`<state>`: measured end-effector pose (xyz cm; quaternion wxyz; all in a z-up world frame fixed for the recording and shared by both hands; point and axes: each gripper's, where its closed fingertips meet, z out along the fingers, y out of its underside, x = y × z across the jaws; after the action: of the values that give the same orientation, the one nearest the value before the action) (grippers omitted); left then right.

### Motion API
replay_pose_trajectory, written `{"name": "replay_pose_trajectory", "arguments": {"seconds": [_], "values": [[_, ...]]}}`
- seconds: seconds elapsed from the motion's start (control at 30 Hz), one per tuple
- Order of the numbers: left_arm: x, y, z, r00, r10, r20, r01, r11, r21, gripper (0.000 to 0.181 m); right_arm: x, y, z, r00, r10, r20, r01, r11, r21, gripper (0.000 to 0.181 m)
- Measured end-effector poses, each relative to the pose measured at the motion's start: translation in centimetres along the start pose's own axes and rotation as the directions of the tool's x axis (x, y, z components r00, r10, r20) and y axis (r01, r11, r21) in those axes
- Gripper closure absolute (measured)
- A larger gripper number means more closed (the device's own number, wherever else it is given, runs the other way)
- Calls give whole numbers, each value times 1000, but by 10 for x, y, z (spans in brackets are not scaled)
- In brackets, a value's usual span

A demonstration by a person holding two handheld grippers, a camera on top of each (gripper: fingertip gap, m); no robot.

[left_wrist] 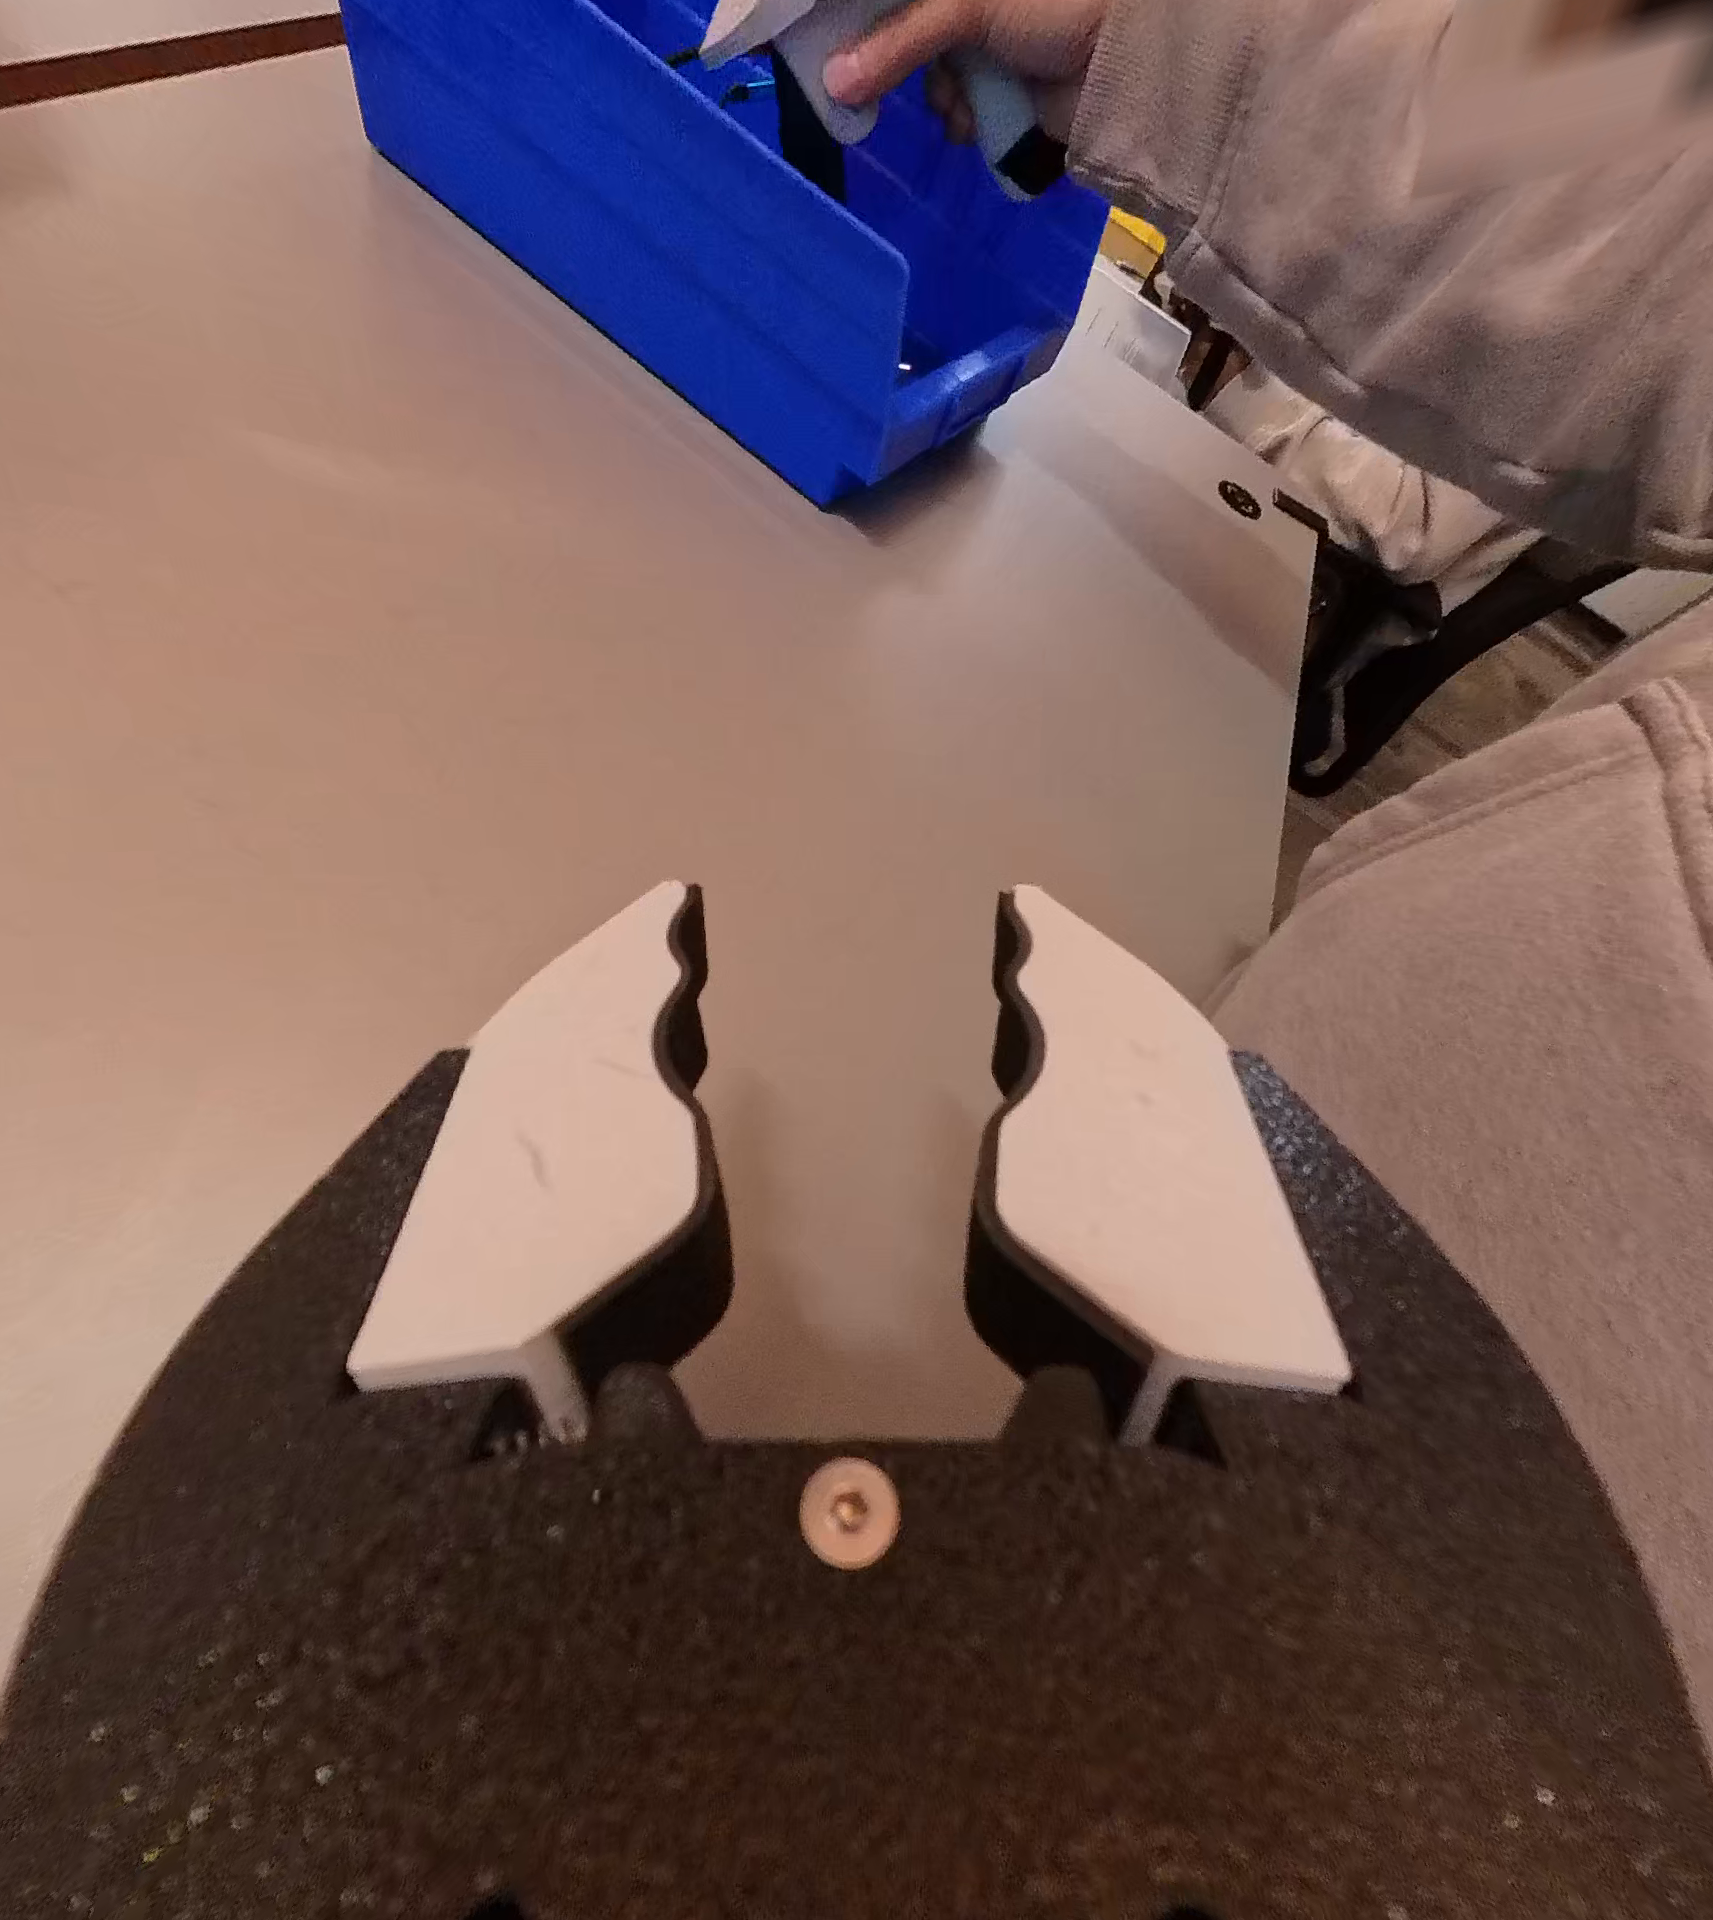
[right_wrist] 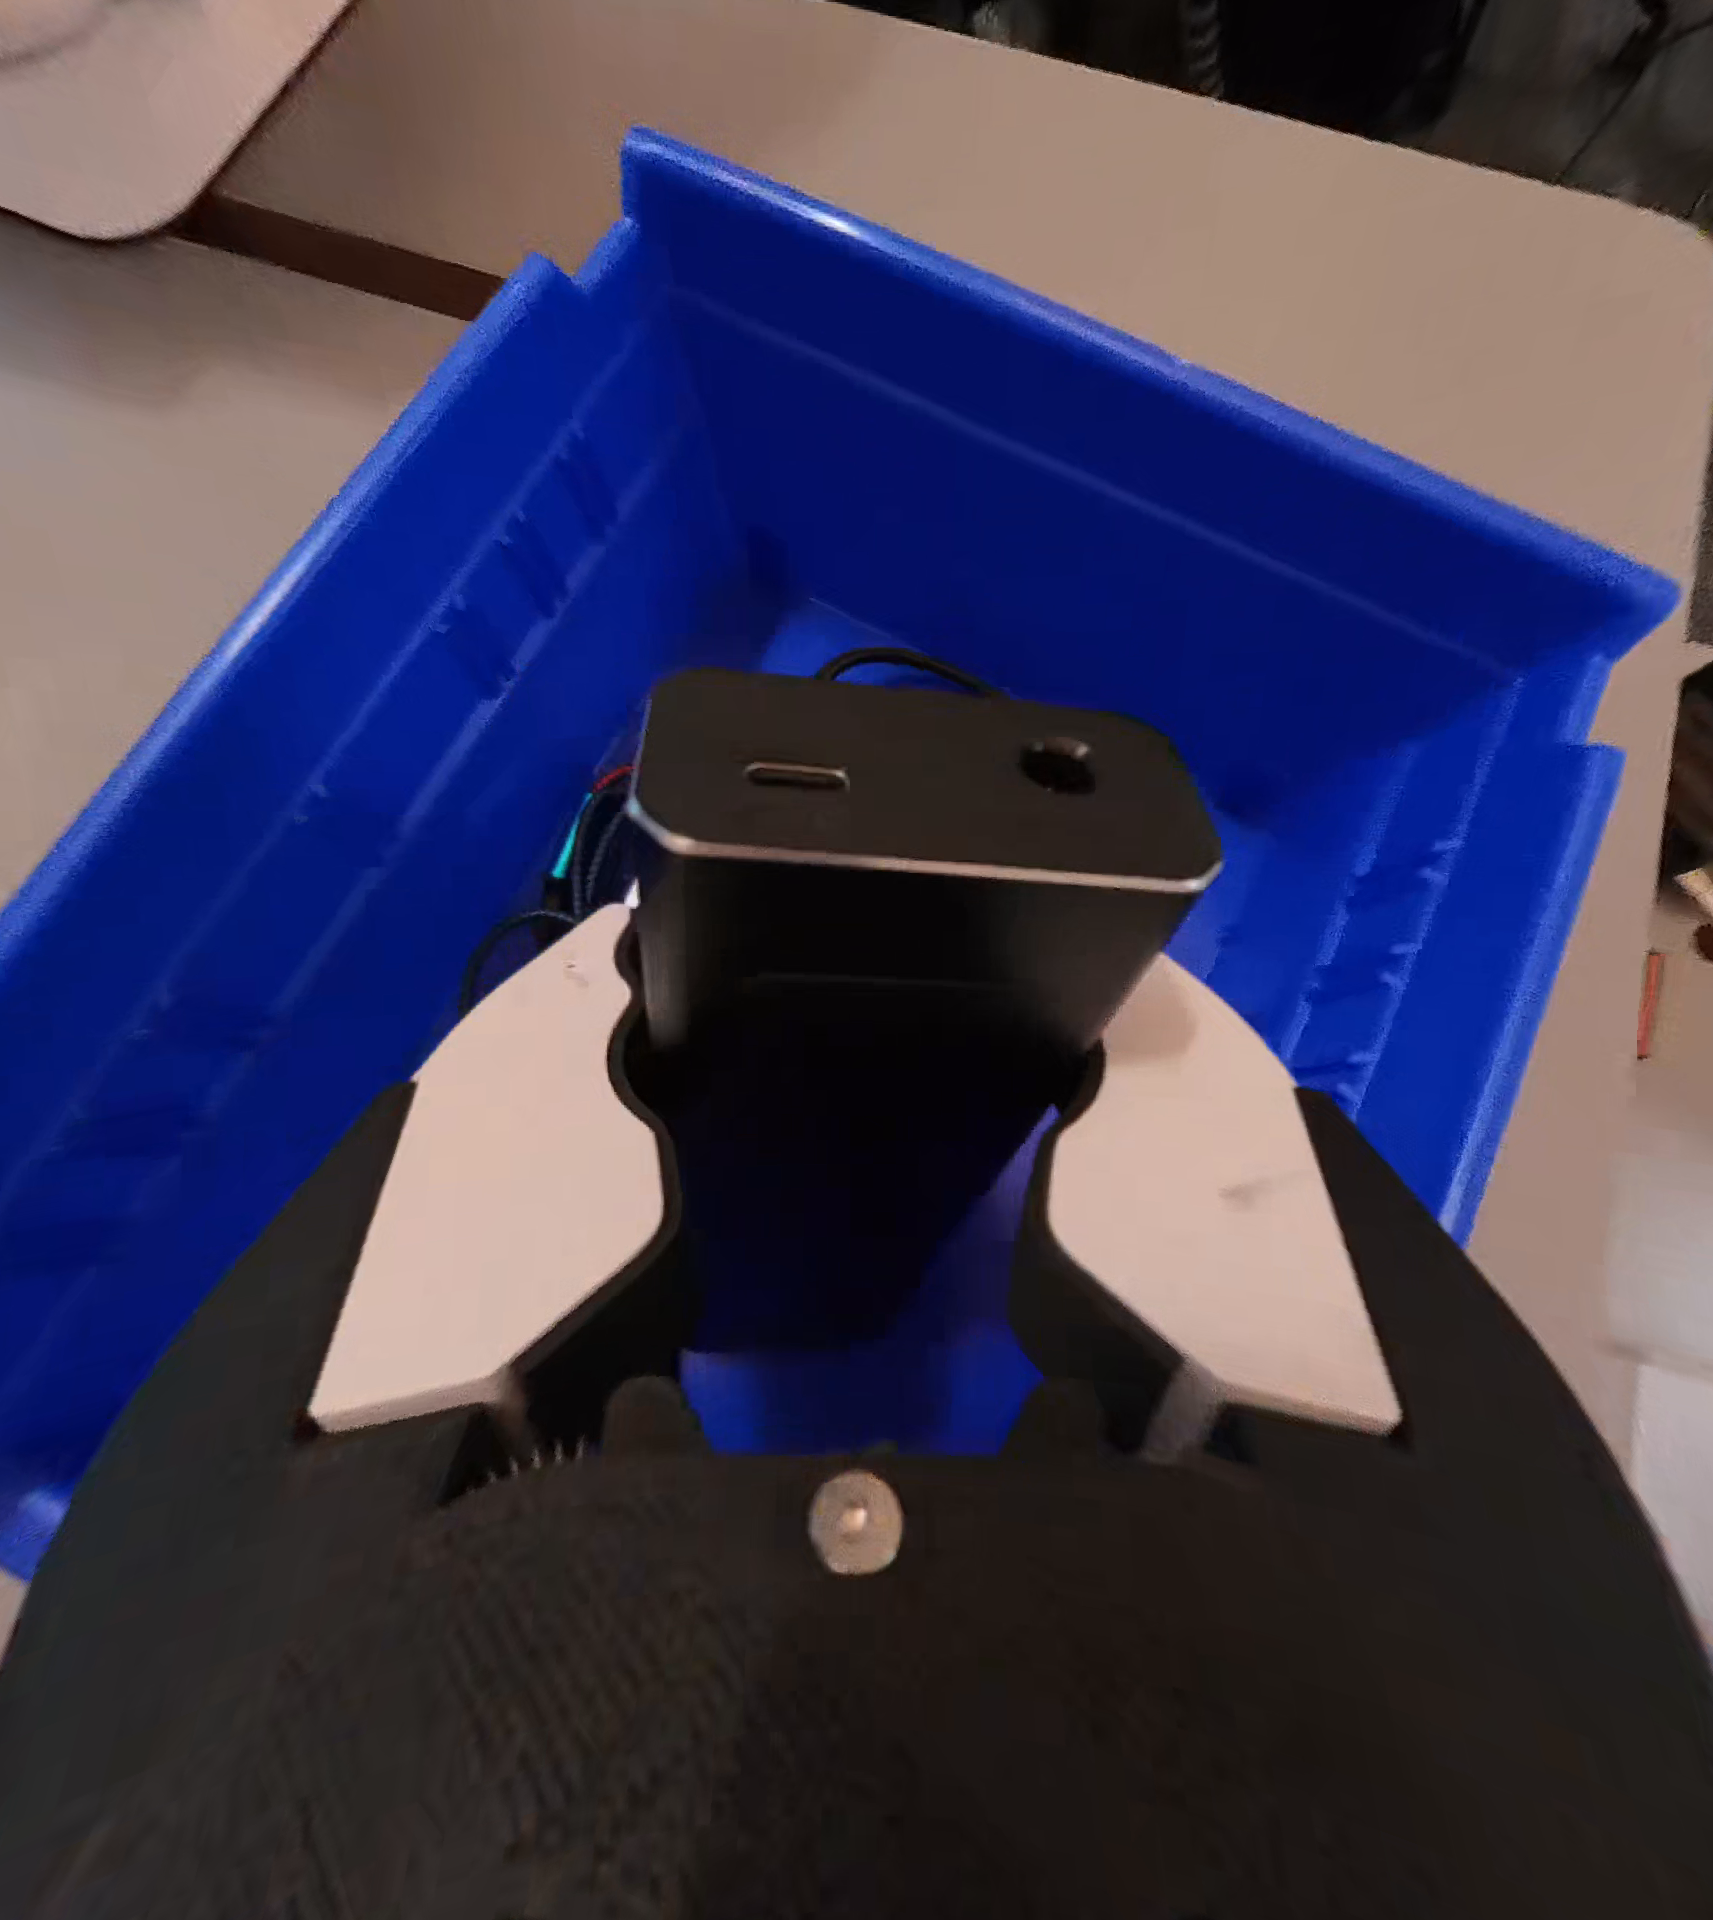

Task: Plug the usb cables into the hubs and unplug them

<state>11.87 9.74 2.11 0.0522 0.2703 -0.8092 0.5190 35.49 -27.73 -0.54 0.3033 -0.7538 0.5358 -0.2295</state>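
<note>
Gripping a black hub (right_wrist: 919,894) by its sides, the right gripper (right_wrist: 857,997) hangs over the open blue bin (right_wrist: 1091,499), its jaws clamped on the hub's lower body. The hub's end face points away from the camera and shows a slim oval port and a round socket. Thin cables (right_wrist: 571,862) lie in the bin beneath the hub, partly hidden by the left finger; whether any is plugged in cannot be told. The left gripper (left_wrist: 847,914) hovers over bare table (left_wrist: 312,623) with its jaws apart, a clear gap between the pads, holding and touching nothing. The bin (left_wrist: 686,260) stands well ahead of it, where a hand (left_wrist: 945,52) holds the right gripper's handle.
</note>
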Motion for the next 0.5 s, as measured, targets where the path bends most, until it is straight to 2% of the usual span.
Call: {"name": "replay_pose_trajectory", "arguments": {"seconds": [0.13, 0.2, 0.27, 0.3, 0.4, 0.5], "values": [[0, 1, 3, 1000, -6, -2, 6, 1000, -9, 129, 11, -1, 10, 991, -79, -108, 74, 996, -49, 99], [0, 1, 2, 1000, -2, -2, 2, 1000, -9, 129, 8, 0, 16, 984, -149, -100, 140, 986, -86, 89], [-1, 3, 2, 1000, -2, 3, 2, 1000, -16, 128, 19, 2, 17, 970, -176, -168, 157, 980, -123, 91], [-1, 4, 1, 1000, -5, 4, 5, 1000, -17, 128, 19, -3, 16, 972, -160, -174, 145, 985, -96, 90], [-4, 4, -3, 1000, -16, 13, 16, 1000, 0, 128, 3, -17, 9, 991, -97, -89, 99, 995, 12, 98], [-6, 2, -6, 999, -31, 15, 30, 999, 19, 128, 0, -8, 7, 995, -68, -75, 66, 998, -25, 96]]}}
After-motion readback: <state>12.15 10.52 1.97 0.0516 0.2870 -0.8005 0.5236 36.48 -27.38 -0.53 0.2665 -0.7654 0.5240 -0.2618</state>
